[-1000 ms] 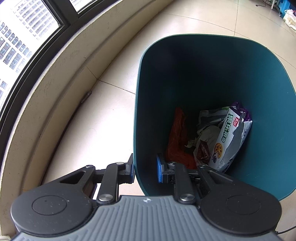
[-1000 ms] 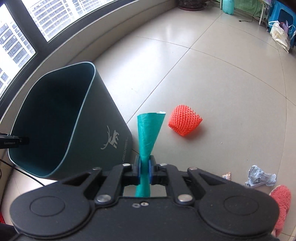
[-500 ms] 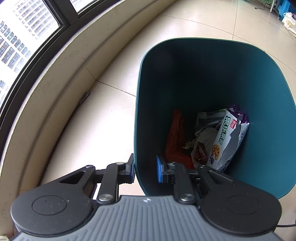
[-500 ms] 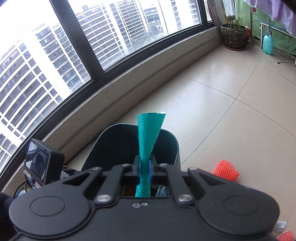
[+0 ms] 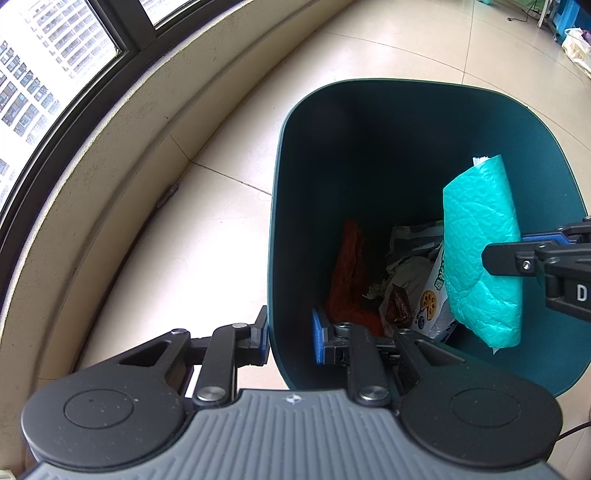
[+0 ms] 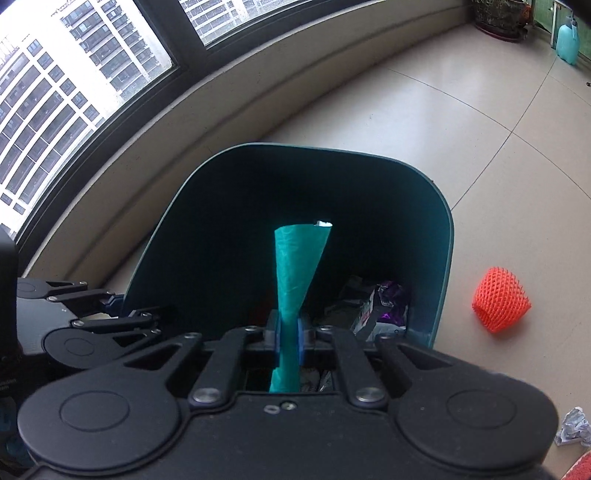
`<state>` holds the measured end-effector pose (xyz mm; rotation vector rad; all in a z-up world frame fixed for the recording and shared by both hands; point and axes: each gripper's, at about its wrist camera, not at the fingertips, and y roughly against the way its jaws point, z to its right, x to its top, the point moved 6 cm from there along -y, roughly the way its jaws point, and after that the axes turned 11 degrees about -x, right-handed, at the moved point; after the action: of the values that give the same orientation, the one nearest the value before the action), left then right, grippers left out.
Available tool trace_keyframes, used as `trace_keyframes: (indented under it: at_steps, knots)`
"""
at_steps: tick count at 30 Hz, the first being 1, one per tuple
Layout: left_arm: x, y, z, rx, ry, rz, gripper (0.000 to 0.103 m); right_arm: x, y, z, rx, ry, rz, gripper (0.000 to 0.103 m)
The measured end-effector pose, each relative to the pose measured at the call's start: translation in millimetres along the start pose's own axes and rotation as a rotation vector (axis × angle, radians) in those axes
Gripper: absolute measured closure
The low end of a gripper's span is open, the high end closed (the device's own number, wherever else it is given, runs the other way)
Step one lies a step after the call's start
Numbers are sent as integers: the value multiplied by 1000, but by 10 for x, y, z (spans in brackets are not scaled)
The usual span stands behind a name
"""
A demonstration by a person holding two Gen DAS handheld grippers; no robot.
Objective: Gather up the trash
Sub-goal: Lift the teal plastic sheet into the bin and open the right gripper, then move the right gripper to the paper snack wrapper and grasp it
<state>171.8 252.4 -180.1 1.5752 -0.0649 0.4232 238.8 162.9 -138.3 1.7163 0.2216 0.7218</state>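
Note:
A dark teal trash bin (image 5: 406, 122) (image 6: 207, 251) stands on the tiled floor and holds several wrappers, a snack bag (image 5: 434, 291) and orange netting (image 5: 349, 273). My left gripper (image 5: 290, 334) straddles the bin's near wall, one finger outside and one inside, holding the rim. My right gripper (image 6: 288, 338) is shut on a teal wrapper (image 6: 295, 266) (image 5: 480, 254) and holds it over the bin's opening. In the left wrist view the right gripper comes in from the right edge.
An orange foam fruit net (image 6: 500, 302) lies on the floor right of the bin. Crumpled silver paper (image 6: 574, 430) lies at the right edge. A curved window ledge (image 5: 110, 155) runs behind the bin. A plant pot (image 6: 498, 16) and a blue bottle (image 6: 569, 44) stand far back.
My right gripper has carried the teal wrapper from beside the bin to over its opening, and it now shows in the left wrist view. My left gripper has kept its hold on the rim.

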Motion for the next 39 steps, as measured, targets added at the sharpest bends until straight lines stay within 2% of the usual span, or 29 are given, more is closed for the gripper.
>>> trace_keyframes:
  at_steps: [8,14,20,21,29,33,39]
  knots:
    - [-14,-17,10,4,-2,2,83,-44,-401,-92,-56,42,-69,91]
    - [-16,-21,11,2,-2,2,83,-27,-504,-175,-64,52,-102,80]
    - [-17,-25,13,0,0,2,83,-6,-496,-221,-49,57,-98,62]
    - [-18,-25,10,0,0,2,83,-3,-458,-226,-42,60,-91,57]
    - [-18,-26,7,6,-2,2,83,9,29,-149,40,53,-25,55]
    - [-20,-30,5,7,-2,2,83,-11,386,-27,75,54,21,51]
    - [-18,-28,9,8,-2,2,83,-94,806,392,39,21,100,45]
